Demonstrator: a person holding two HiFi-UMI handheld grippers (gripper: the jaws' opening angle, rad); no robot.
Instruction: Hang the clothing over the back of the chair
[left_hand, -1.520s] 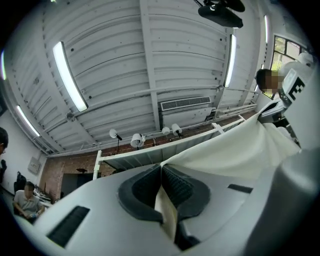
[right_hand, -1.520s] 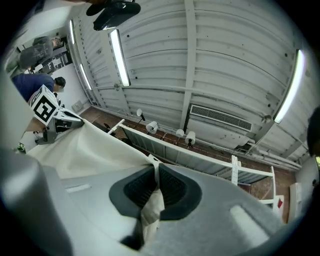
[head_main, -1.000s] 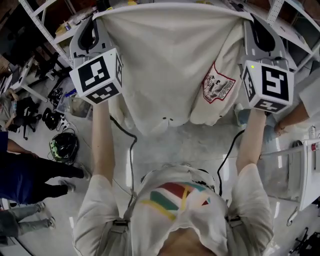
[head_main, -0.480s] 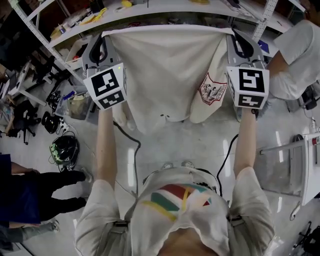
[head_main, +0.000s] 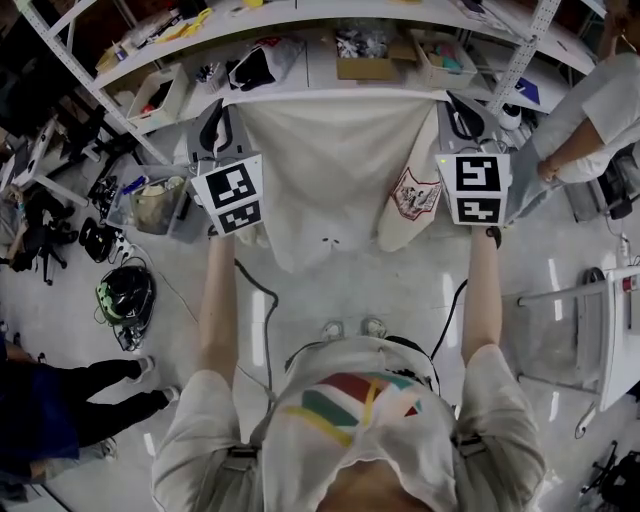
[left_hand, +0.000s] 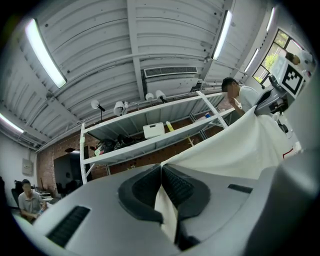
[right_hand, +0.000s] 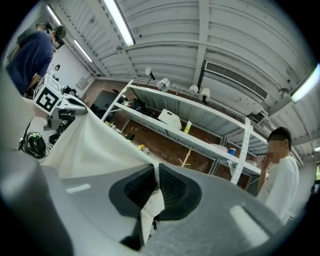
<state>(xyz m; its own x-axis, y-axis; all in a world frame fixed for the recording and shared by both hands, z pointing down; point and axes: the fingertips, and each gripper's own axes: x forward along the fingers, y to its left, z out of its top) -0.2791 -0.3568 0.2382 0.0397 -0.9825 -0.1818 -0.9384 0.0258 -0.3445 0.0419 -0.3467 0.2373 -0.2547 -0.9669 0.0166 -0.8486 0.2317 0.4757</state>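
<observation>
The person holds a cream-white cloth garment (head_main: 330, 180) spread flat out in front of the chest. Its top edge is pulled taut between the left tongs (head_main: 222, 108) and the right tongs (head_main: 450, 100), and the rest hangs free above the pale floor (head_main: 400, 290). Held wide by its two upper corners, it hangs as an open sheet. I take that to be the point: a straight, spread edge can be laid across a chair back instead of landing in a bunch. A red-and-white printed patch (head_main: 410, 193) shows on the hanging part towards the right side.

The left tongs are squeezed together, their dark ribbed pads (left_hand: 178, 186) pinching a fold of the cloth with no gap between them. The right tongs are likewise clamped on a corner of the cloth, with a small tail of it poking out beneath the pads.

Beyond the garment stands a white metal shelving rack (head_main: 523, 50) loaded with boxes. I cannot pick out the chair from here, so the draping is not yet done.
</observation>
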